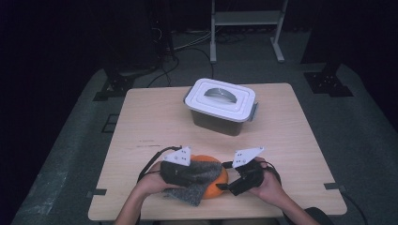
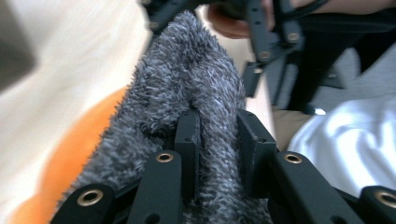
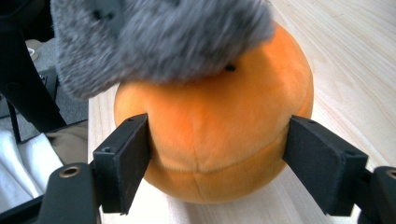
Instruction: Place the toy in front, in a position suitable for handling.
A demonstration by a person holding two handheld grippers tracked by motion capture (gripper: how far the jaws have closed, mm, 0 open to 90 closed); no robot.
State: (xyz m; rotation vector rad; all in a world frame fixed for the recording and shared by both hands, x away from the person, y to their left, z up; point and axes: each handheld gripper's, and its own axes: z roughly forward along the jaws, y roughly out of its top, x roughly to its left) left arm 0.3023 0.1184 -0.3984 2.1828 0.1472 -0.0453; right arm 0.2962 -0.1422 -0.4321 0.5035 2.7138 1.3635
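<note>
High view: near the front edge of the wooden table (image 1: 155,117) an orange plush ball (image 1: 217,183) lies between the two hands, with a grey fluffy cloth (image 1: 195,180) draped over its left half and trailing towards the table's edge; the left gripper (image 1: 180,171) rests on the cloth, the right gripper (image 1: 234,180) sits just beside the ball's right side; farther back, well apart, stands a dark box with a white lid (image 1: 220,105).

Left gripper view: the jaws are drawn close together and pinch a fold of the grey fluffy cloth (image 2: 196,88) between them; the orange plush ball (image 2: 74,144) shows under the cloth at the left; the other gripper is beyond, blurred.

Right gripper view: the jaws stand wide on either side of the orange plush ball (image 3: 215,135); the left pad touches its flank, the right pad is at its edge, and whether they press I cannot tell; the grey fluffy cloth (image 3: 159,42) lies over the ball's top; the ball sits on the table (image 3: 355,56).
</note>
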